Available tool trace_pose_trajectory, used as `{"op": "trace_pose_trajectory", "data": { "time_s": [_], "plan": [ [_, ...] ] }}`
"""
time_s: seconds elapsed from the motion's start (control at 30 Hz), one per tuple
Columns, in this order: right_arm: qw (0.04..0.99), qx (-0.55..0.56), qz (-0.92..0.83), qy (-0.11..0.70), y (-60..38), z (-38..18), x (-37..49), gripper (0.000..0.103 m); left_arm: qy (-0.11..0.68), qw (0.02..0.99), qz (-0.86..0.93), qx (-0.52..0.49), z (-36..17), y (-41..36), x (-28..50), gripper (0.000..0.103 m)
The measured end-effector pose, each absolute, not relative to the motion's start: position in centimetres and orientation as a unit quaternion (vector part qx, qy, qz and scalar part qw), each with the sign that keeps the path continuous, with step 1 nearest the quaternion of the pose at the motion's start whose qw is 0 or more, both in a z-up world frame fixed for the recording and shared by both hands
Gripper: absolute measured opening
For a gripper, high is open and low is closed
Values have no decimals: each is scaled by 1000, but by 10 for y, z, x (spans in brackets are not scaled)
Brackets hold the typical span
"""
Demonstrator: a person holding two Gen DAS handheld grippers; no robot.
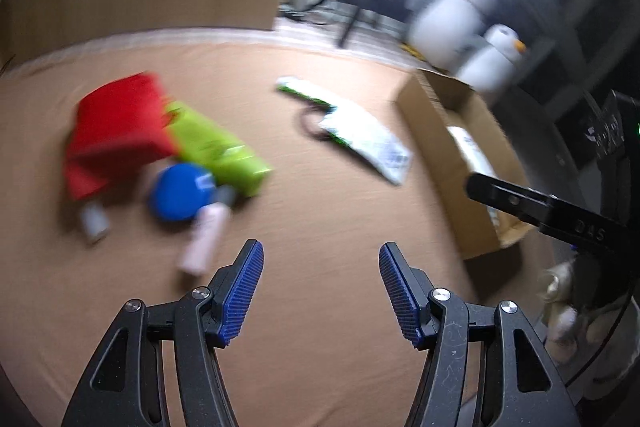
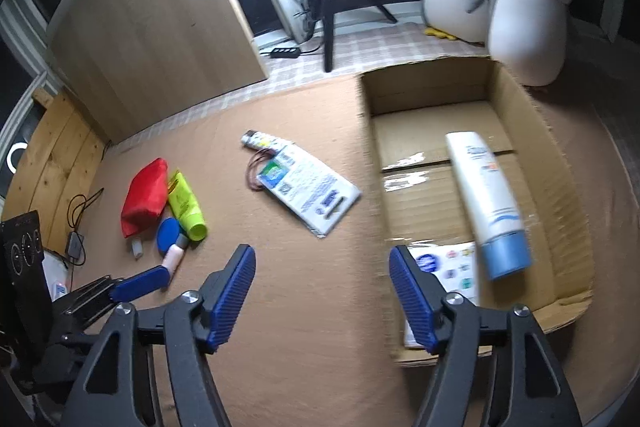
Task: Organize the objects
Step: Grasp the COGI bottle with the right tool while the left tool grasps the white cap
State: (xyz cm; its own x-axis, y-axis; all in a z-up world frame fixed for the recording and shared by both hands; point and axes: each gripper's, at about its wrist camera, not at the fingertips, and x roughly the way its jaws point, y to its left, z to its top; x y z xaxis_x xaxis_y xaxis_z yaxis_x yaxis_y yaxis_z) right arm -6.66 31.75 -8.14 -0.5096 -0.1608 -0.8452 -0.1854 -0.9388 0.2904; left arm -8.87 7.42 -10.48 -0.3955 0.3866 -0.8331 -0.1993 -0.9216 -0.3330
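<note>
A white tube with a blue cap [image 2: 486,205] is blurred inside the open cardboard box [image 2: 560,195], above a white printed pack [image 2: 452,267] on the box floor. My right gripper [image 2: 322,297] is open and empty at the box's left front edge. My left gripper [image 1: 321,291] is open and empty over the brown table. To its left lie a red pouch [image 1: 116,131], a green tube [image 1: 216,147], a blue round lid [image 1: 180,191], a pink bottle [image 1: 204,239] and a small white bottle [image 1: 94,223]. A white flat packet [image 1: 364,139] lies mid-table.
A dark loop of cord [image 2: 256,175] and a small patterned tube [image 2: 262,141] lie beside the white packet. Two plush penguins [image 2: 524,11] stand behind the box. A tripod [image 2: 328,7] and a wooden panel [image 2: 156,23] stand at the back. Cables lie at the far left [image 2: 78,223].
</note>
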Motion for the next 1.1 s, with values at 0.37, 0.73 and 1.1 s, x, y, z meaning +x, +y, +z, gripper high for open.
{"op": "trace_pose_trajectory", "data": {
  "time_s": [0.37, 0.73, 1.1],
  "plan": [
    [-41, -540, 822, 178, 224, -117, -84, 66, -116, 82, 829, -542, -140, -45, -87, 65],
    [-71, -558, 809, 169, 154, -145, -122, 66, -129, 73, 823, -549, -161, -77, -103, 65],
    [-61, -578, 806, 113, 116, -159, -143, 56, -134, 73, 823, -547, -166, -84, -132, 65]
  ]
}}
